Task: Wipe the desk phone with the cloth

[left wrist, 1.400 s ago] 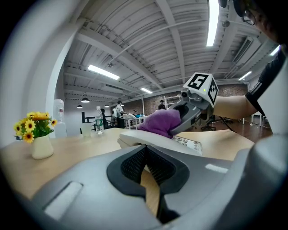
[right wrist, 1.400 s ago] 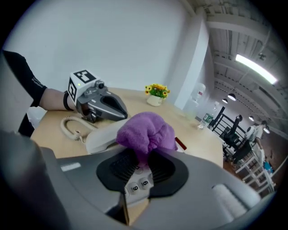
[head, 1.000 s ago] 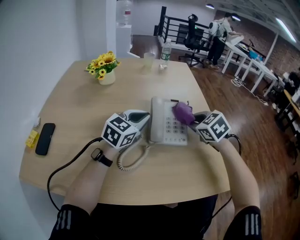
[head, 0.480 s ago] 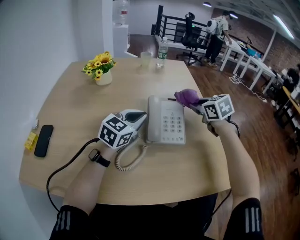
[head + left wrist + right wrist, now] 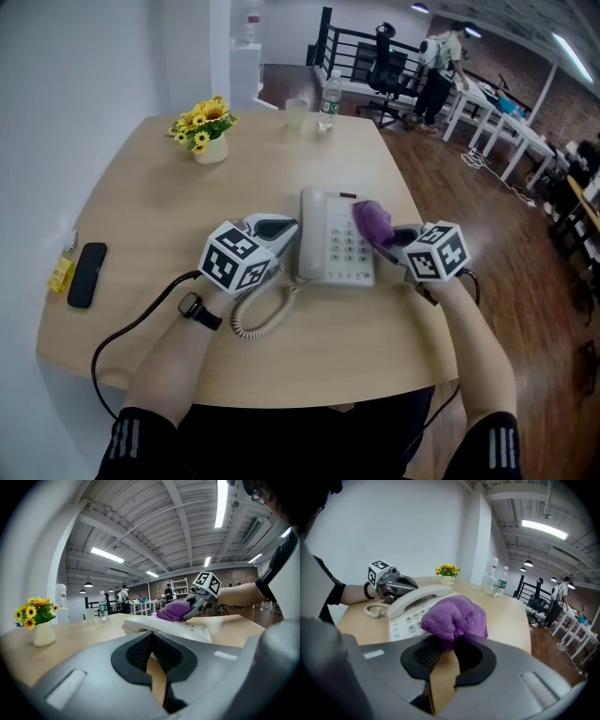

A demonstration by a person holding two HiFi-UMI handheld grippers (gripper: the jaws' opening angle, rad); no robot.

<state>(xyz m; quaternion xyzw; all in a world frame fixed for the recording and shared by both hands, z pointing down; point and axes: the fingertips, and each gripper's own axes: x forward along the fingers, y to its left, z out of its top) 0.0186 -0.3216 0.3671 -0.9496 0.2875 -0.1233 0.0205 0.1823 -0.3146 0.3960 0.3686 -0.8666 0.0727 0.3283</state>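
A white desk phone (image 5: pixel 330 251) lies on the round wooden table (image 5: pixel 159 211), its handset on the cradle at the left. My right gripper (image 5: pixel 392 238) is shut on a bunched purple cloth (image 5: pixel 371 221), which rests on the right side of the keypad. In the right gripper view the cloth (image 5: pixel 454 616) bulges out over the right gripper (image 5: pixel 443 646), with the phone (image 5: pixel 410 605) behind. My left gripper (image 5: pixel 274 230) is shut with nothing in it, its tips beside the handset. The left gripper view shows the left gripper (image 5: pixel 150 641) low before the phone (image 5: pixel 154 624) and cloth (image 5: pixel 174 610).
A coiled cord (image 5: pixel 255 321) loops toward me from the phone. A vase of yellow flowers (image 5: pixel 206 131), a cup (image 5: pixel 296 114) and a water bottle (image 5: pixel 329 101) stand at the far side. A black smartphone (image 5: pixel 88 275) and a yellow item (image 5: pixel 63 275) lie at the left edge.
The right gripper lifted the cloth off the keypad toward the phone's far right corner, then brought it back down onto the keypad's right side. The left gripper stayed beside the handset.
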